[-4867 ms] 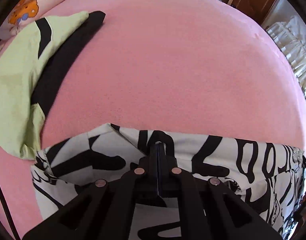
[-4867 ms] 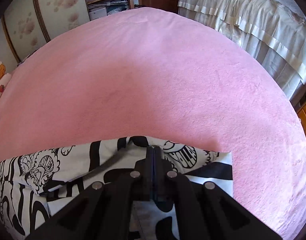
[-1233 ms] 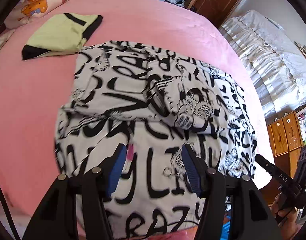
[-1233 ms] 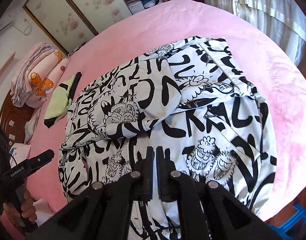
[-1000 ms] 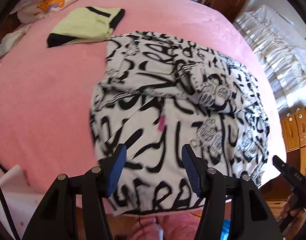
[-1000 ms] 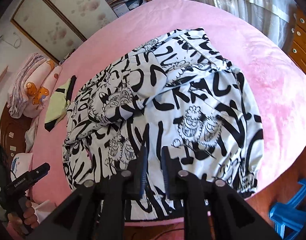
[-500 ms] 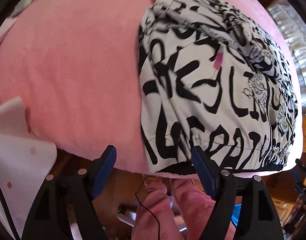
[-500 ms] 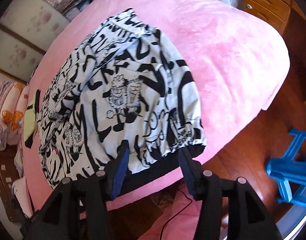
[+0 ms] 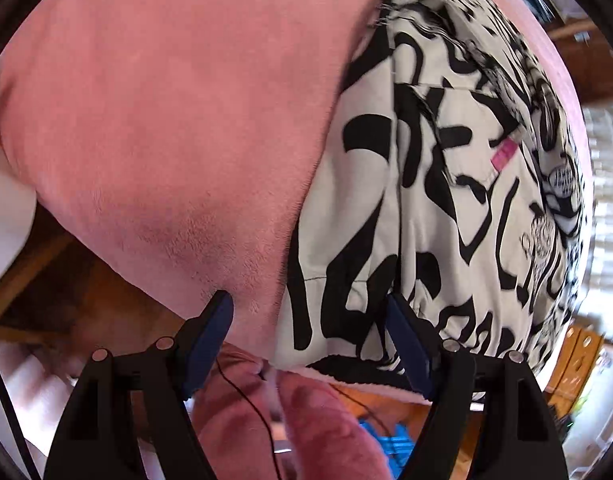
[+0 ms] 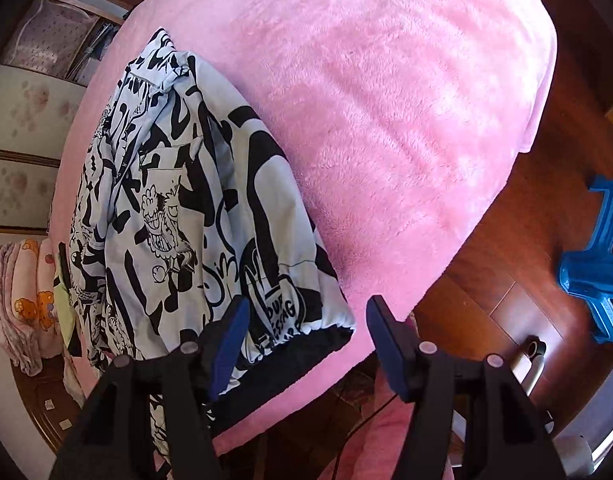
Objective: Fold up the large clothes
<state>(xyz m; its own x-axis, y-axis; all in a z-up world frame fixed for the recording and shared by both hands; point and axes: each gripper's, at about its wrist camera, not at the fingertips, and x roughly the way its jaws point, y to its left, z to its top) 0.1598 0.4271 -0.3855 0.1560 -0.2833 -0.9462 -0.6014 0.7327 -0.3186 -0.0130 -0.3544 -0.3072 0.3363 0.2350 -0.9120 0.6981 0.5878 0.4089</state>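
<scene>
A pink fleece blanket [image 10: 406, 120] covers the bed; the black-and-white graffiti-print jacket [image 10: 178, 220] lies at nine o'clock, hem at the near edge. Wooden floor [image 10: 506, 300] and a blue stool [image 10: 594, 264] sit at three. Left gripper [image 9: 308, 306] jaws stand open; right gripper [image 10: 306, 312] jaws have just been opening, each straddling a hem corner ungripped.

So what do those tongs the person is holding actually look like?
Both are alike. The left tongs and right tongs are black plastic frames with triangular cut-outs, ending in two flat fingers faced with dark blue pads. Small round silver pins dot the frame. A thin black cable trails below. The person wears pink trousers.
</scene>
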